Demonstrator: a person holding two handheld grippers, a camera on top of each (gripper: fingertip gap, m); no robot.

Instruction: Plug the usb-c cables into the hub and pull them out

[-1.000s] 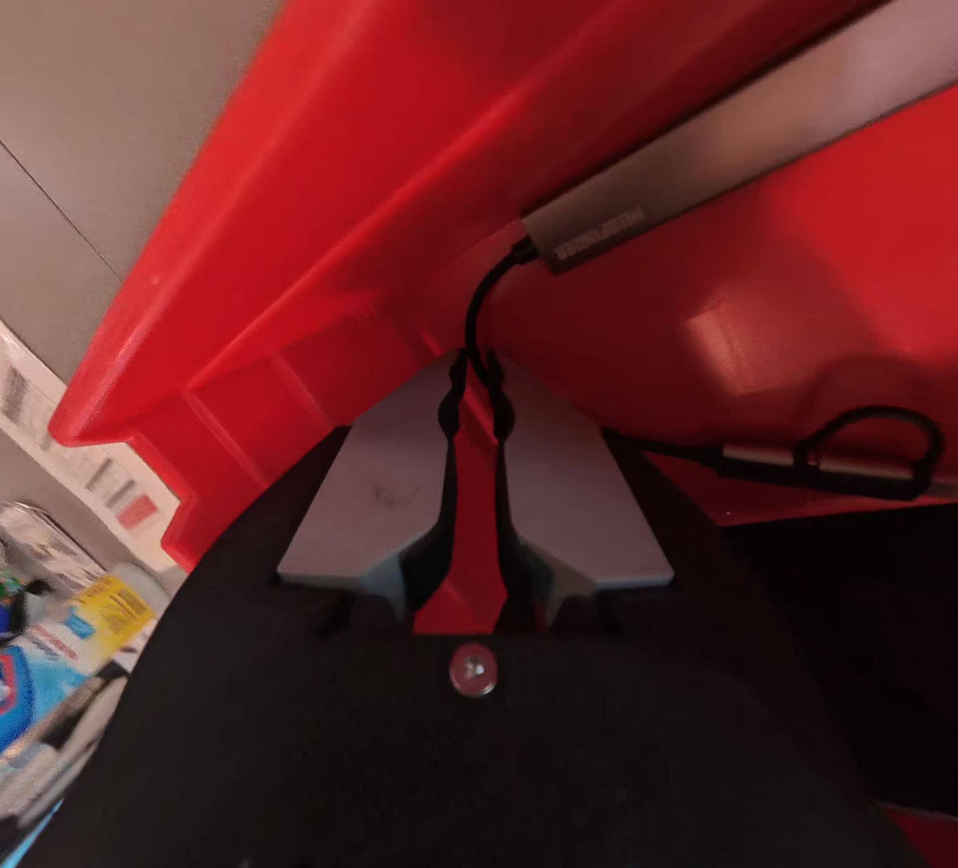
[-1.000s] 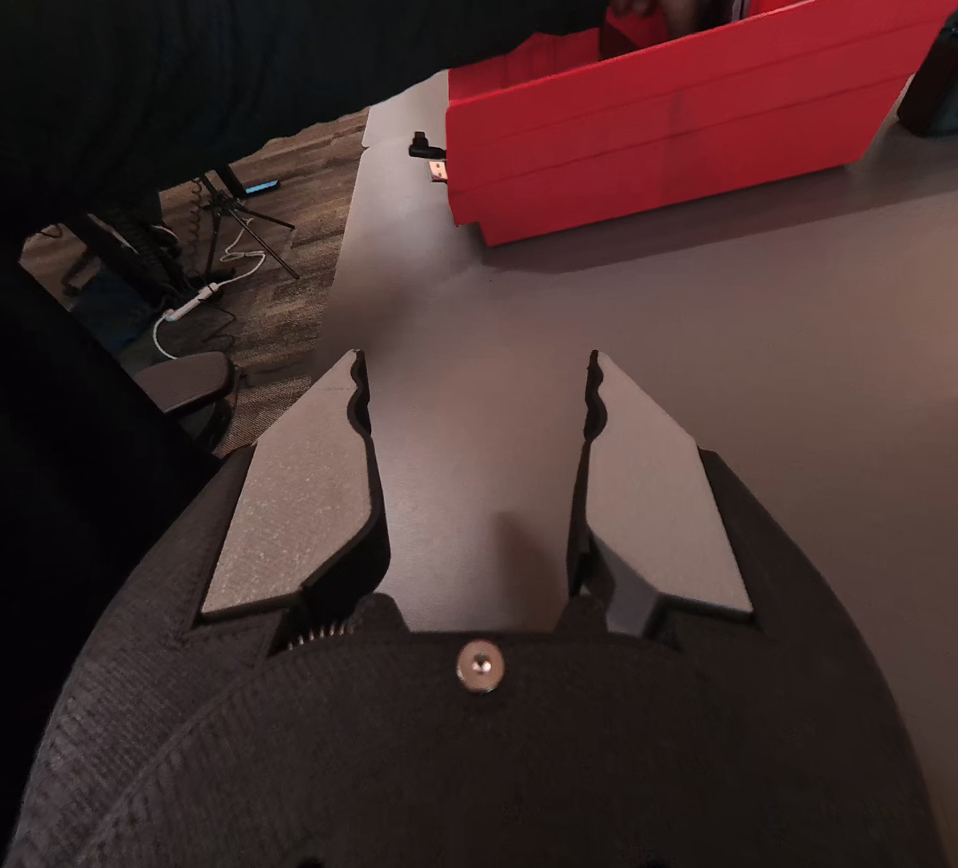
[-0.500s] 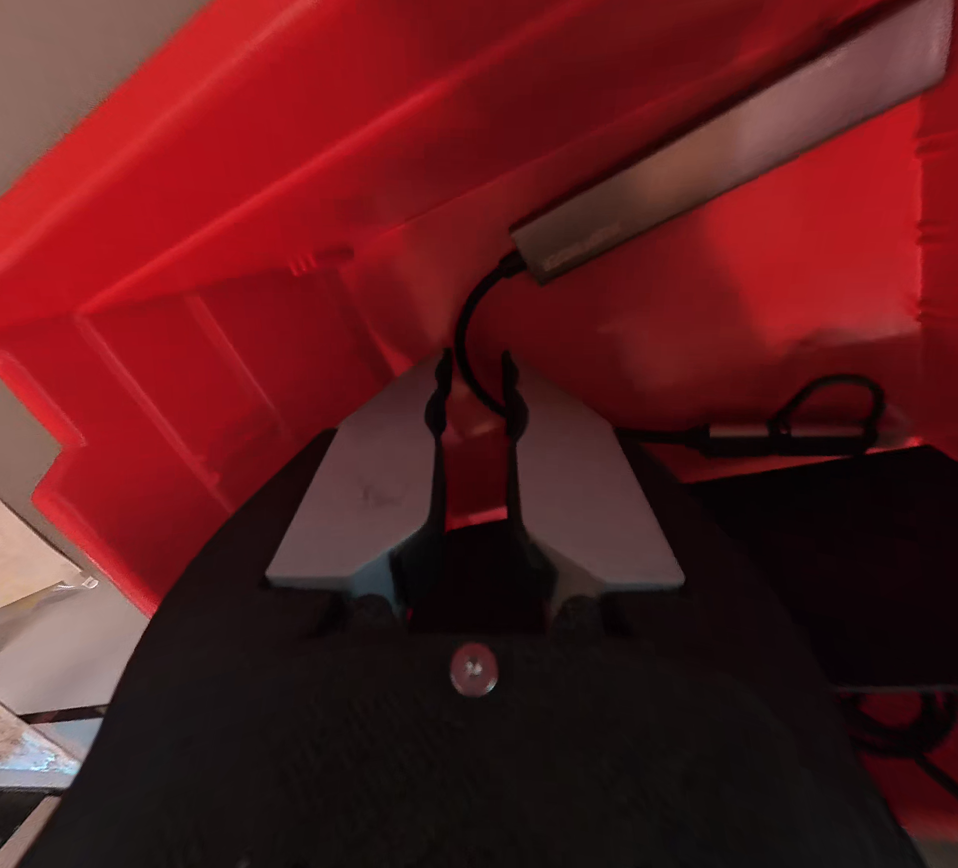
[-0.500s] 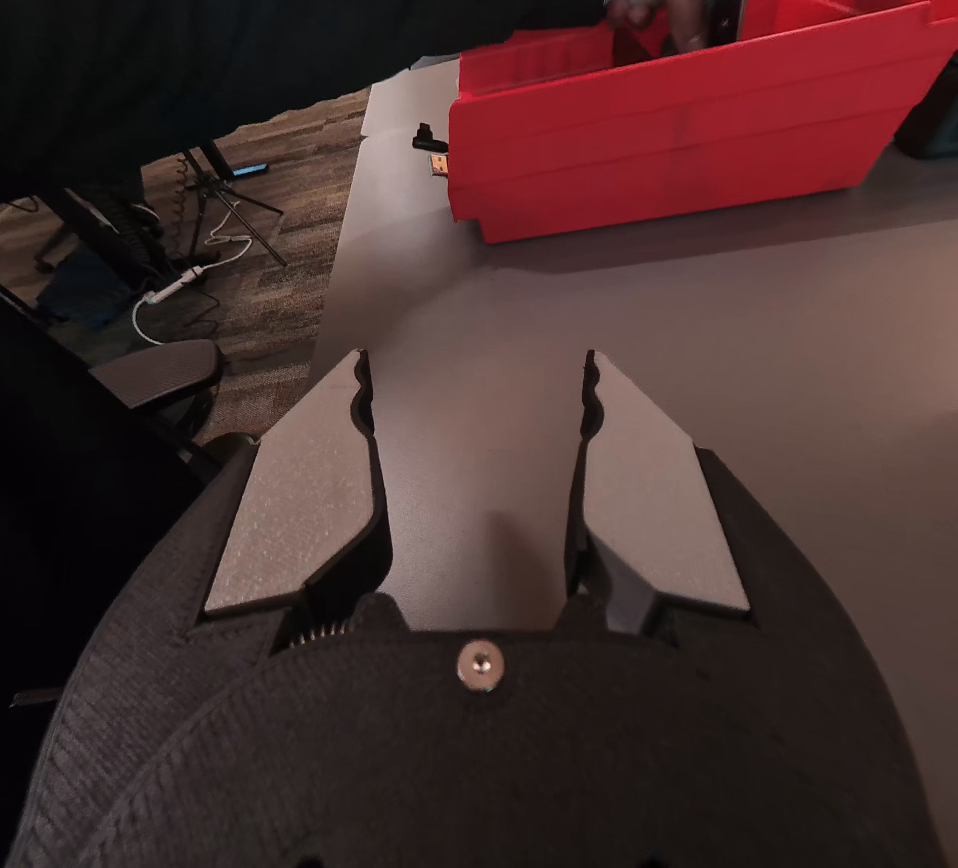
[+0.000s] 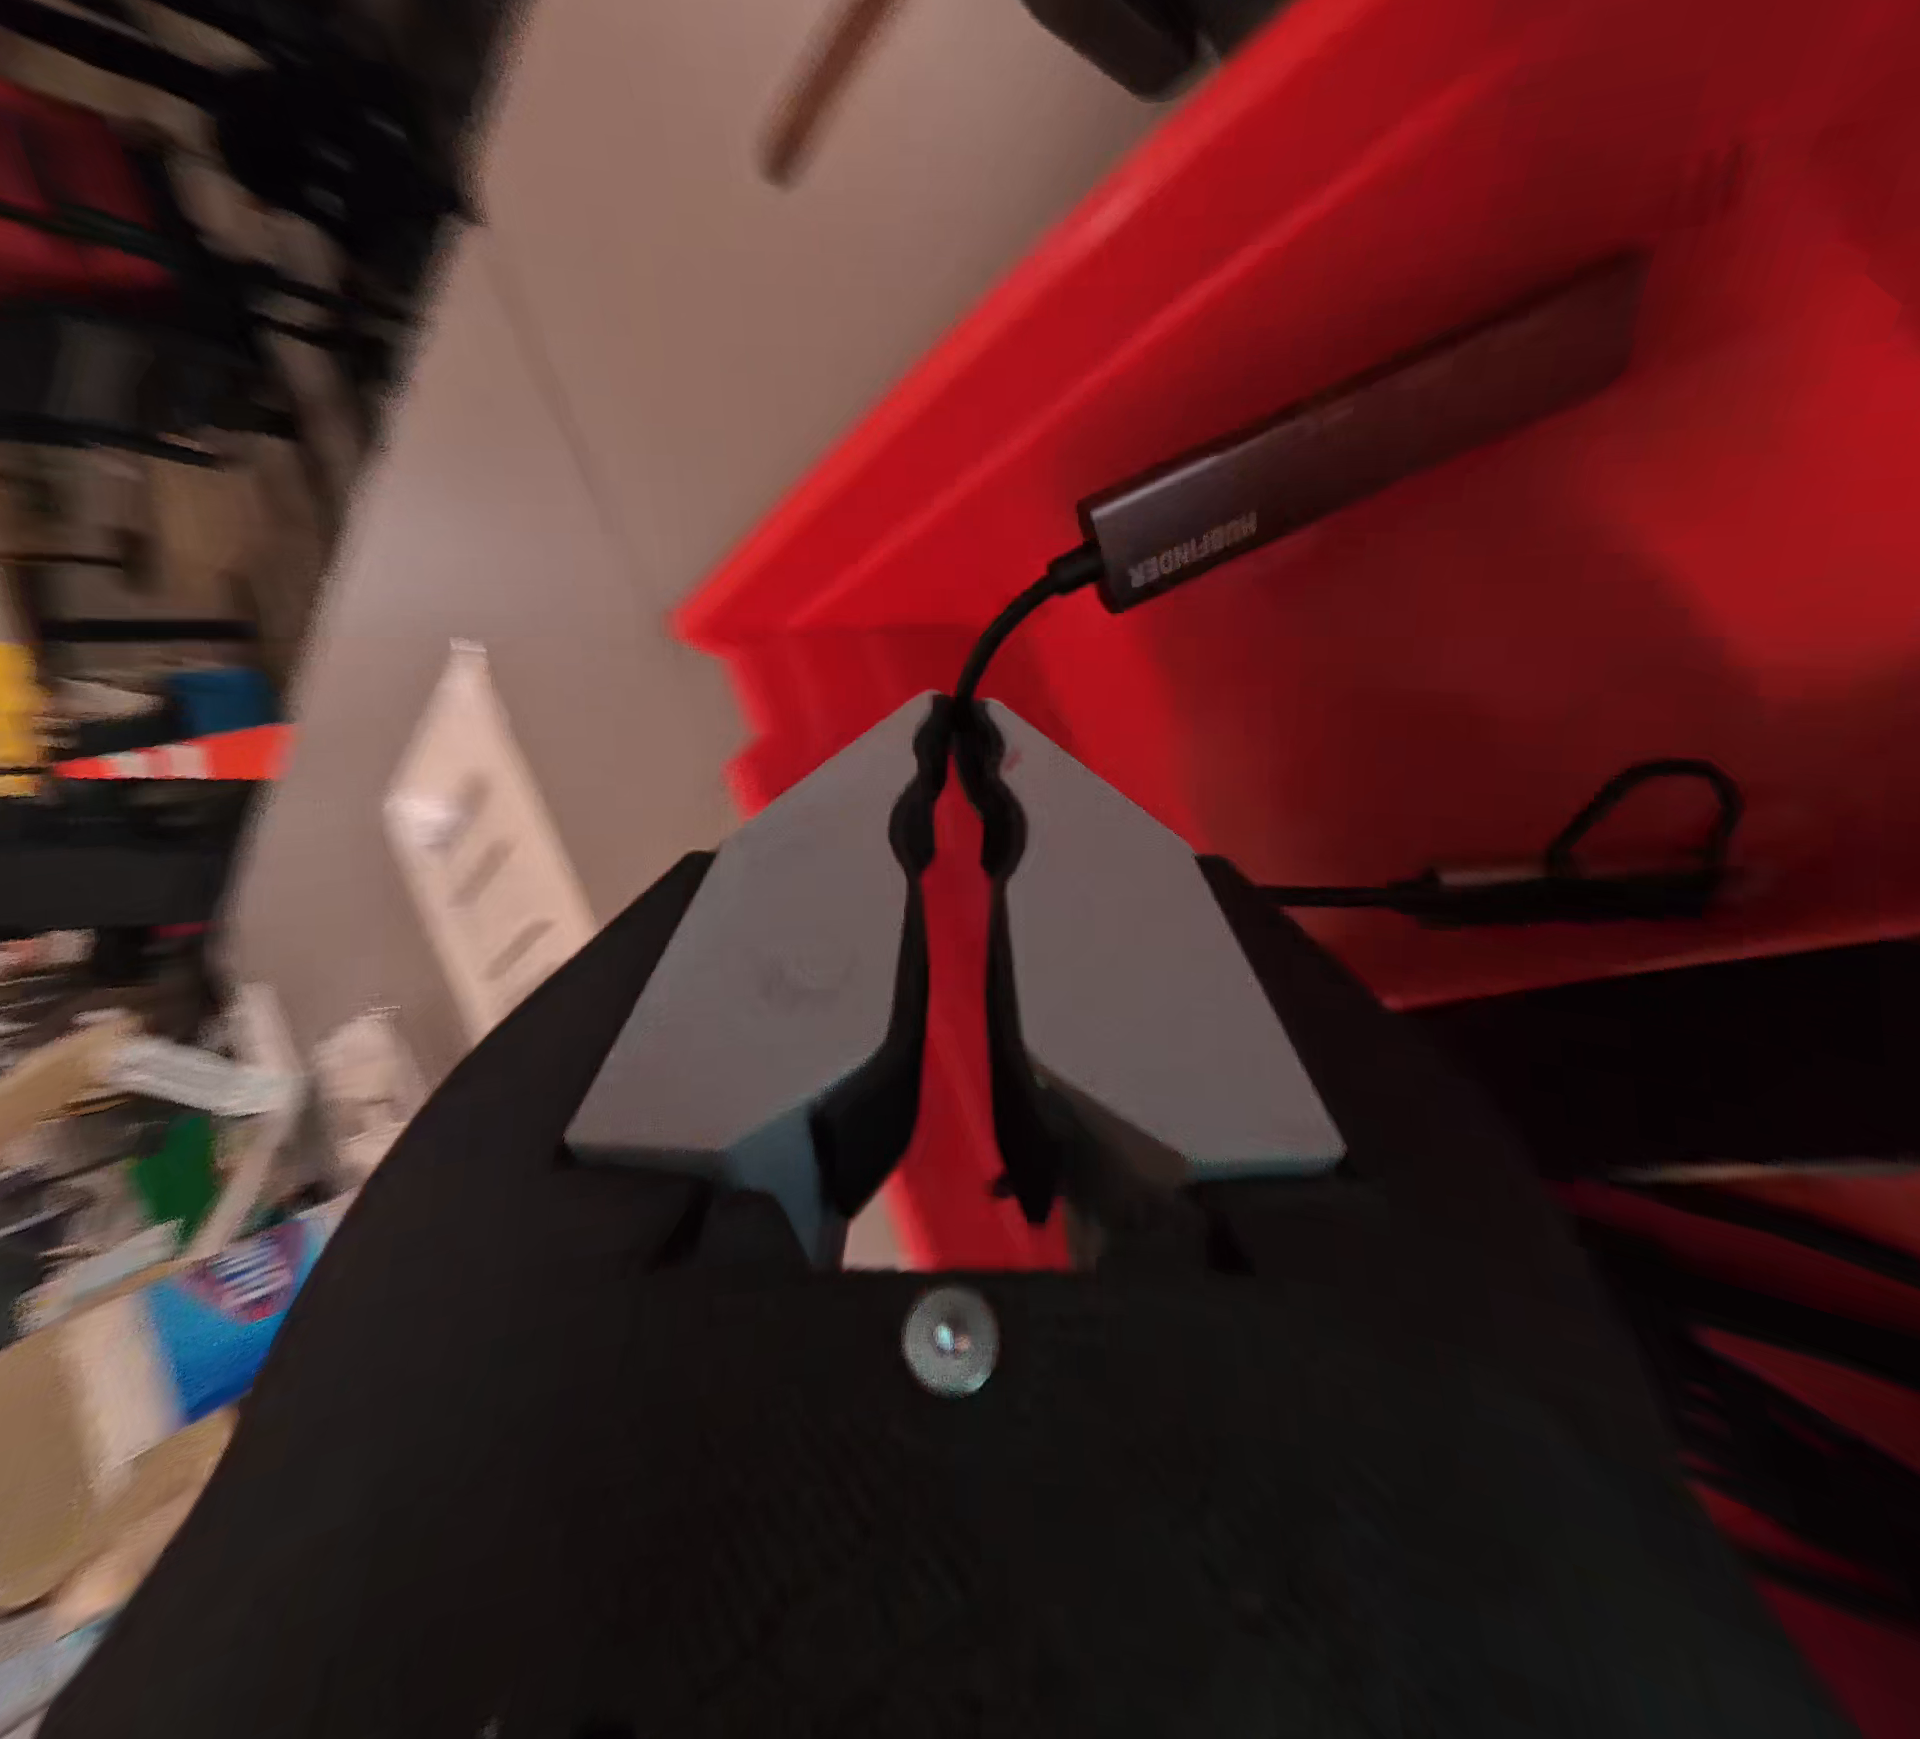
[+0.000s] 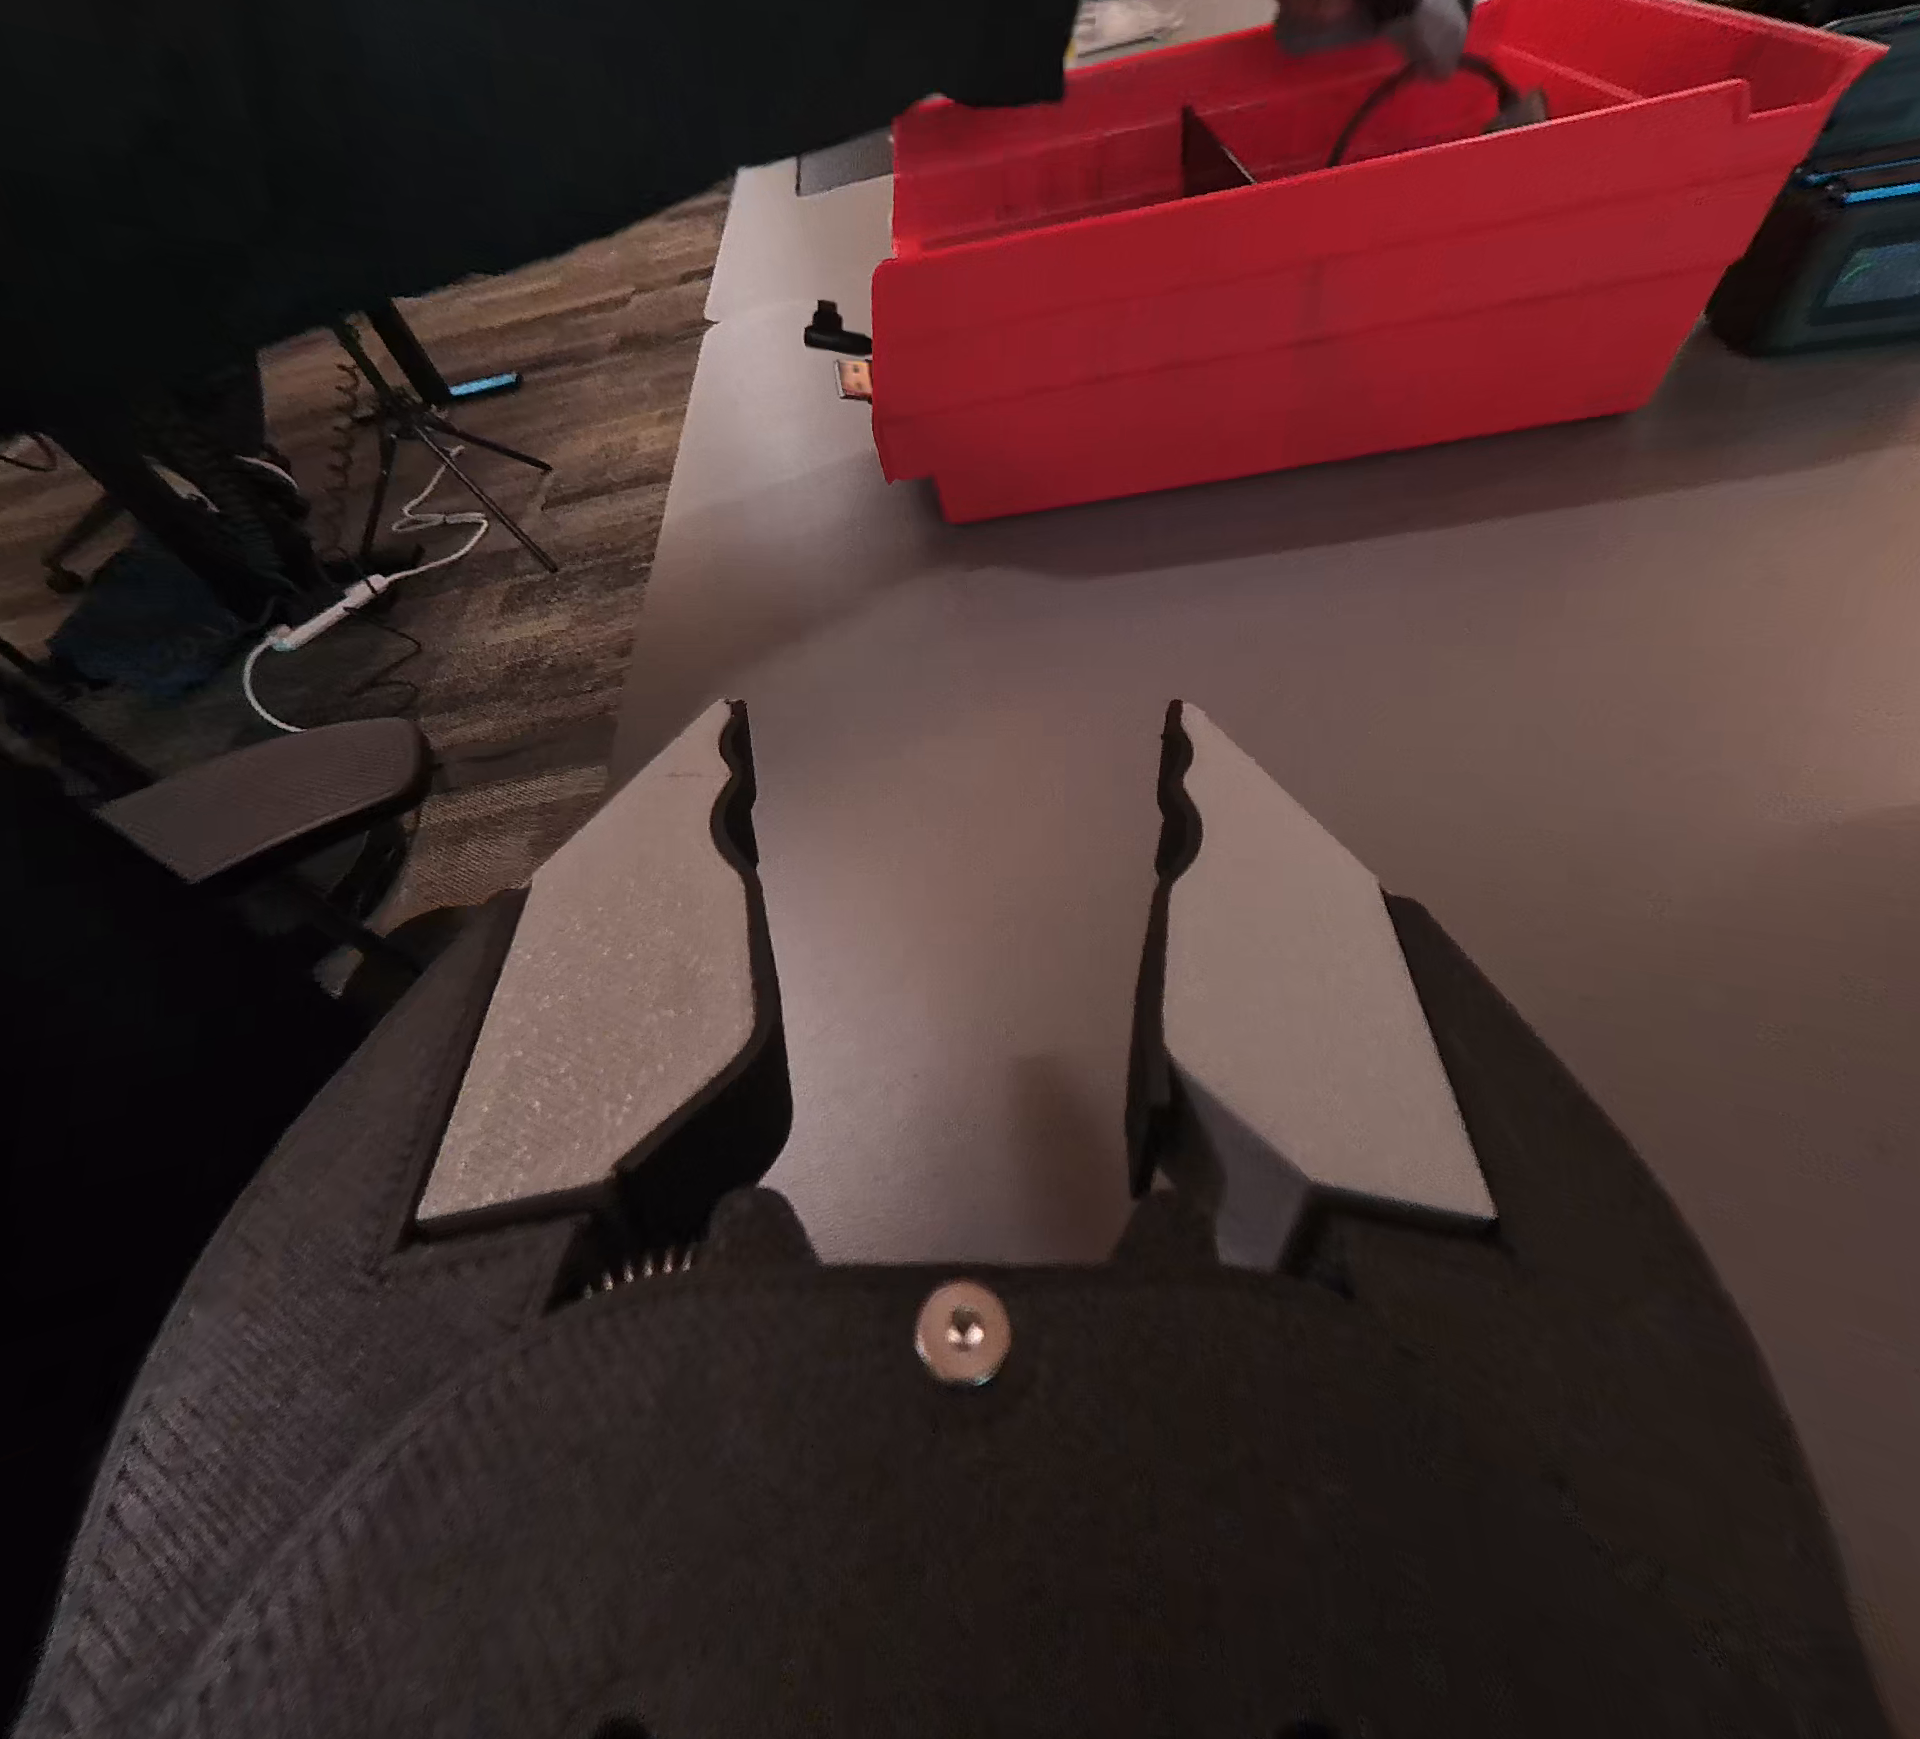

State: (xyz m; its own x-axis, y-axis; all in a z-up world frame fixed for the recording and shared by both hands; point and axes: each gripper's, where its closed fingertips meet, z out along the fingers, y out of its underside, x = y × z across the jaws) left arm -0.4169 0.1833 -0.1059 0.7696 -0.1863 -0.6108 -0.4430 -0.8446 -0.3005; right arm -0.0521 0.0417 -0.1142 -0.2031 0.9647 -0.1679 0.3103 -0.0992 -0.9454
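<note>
At centre frame in the left wrist view, the left gripper (image 5: 958, 733) is clamped on the black cable (image 5: 1003, 640) of the grey hub (image 5: 1351, 442), which hangs at upper right against the red bin (image 5: 1455, 131). A second cable (image 5: 1579, 879) lies at right inside the bin. The right gripper (image 6: 956, 733) hovers with its fingers spread wide and empty over the grey surface (image 6: 1455, 702), the bin at the upper right of its view.

Grey tabletop (image 6: 1455, 754) carries a red plastic bin (image 6: 1299, 339) with a black divider (image 6: 1210, 157) inside. Two small connectors, one black (image 6: 831, 331) and one with an orange tip (image 6: 852, 380), lie just beside the bin's left end. Dark case with blue trim (image 6: 1849, 255) sits at the bin's right end. On the wood-pattern floor (image 6: 540, 629): tripod legs (image 6: 436, 442), white cord (image 6: 343, 619), chair armrest (image 6: 270, 796). Left wrist view background is blurred clutter.
</note>
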